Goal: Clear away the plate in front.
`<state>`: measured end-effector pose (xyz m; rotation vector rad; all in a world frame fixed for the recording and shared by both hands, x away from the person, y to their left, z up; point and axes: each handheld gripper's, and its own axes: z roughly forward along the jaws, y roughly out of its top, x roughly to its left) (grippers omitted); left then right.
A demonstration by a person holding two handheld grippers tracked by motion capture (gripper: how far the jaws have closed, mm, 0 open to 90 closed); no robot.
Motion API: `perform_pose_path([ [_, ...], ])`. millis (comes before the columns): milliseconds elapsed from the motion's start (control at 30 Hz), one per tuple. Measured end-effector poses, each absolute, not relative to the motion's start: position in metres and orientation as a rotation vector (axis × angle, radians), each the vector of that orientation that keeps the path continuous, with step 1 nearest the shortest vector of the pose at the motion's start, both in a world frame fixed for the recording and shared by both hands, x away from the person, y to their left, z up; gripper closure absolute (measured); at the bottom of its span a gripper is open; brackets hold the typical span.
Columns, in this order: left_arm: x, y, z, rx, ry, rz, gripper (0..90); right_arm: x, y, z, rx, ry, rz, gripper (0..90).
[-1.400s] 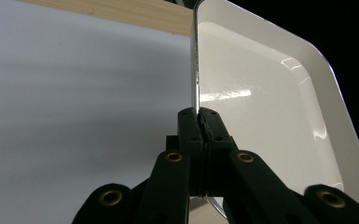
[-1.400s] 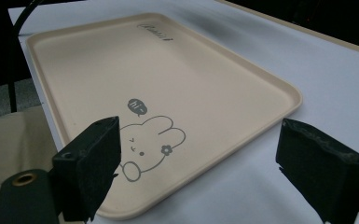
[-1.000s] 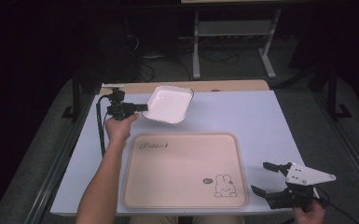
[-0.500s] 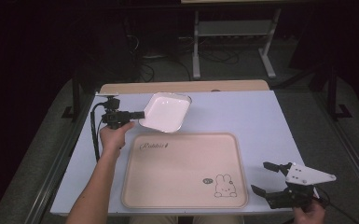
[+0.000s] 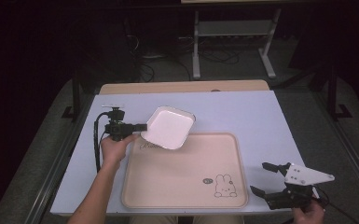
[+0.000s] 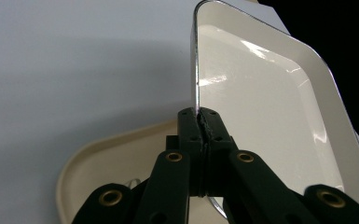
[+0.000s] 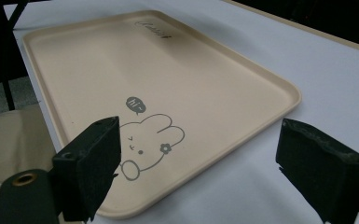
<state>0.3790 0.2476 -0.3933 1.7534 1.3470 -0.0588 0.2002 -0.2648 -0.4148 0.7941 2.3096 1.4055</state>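
A white rectangular dish [image 5: 169,127] hangs tilted in the air over the far left corner of the beige tray [image 5: 177,179]. My left gripper [image 5: 142,126] is shut on the dish's left rim. In the left gripper view the dish [image 6: 270,112] stands on edge, its rim pinched between the closed jaws of that gripper [image 6: 200,122], with the tray corner [image 6: 98,158] below. My right gripper [image 5: 261,178] rests open near the table's front right corner, beside the tray's right edge. The right gripper view shows the tray [image 7: 98,56] with its rabbit drawing [image 7: 147,142] between the spread jaws.
The tray lies on a pale blue table top [image 5: 242,112] with a wooden strip [image 5: 182,87] along its far edge. A metal stand [image 5: 233,42] and cables sit on the dark floor beyond the table. A black cable [image 5: 95,140] loops from the left gripper.
My left gripper has carried the dish nearer and to the right, from the table's far left to above the tray's far left corner. The right gripper has stayed put.
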Motion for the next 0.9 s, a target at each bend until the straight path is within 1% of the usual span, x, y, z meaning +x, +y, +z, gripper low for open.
perform_pose_path([
  [767,0.342,0.245,-0.413,1.736,1.368,-0.088,88.7,0.2,-0.264,-0.415,0.787,2.32,1.407,13.1],
  [900,0.336,0.243,-0.418,1.753,1.378,-0.086,88.6,0.2,-0.264,-0.415,0.785,2.32,1.407,13.1],
])
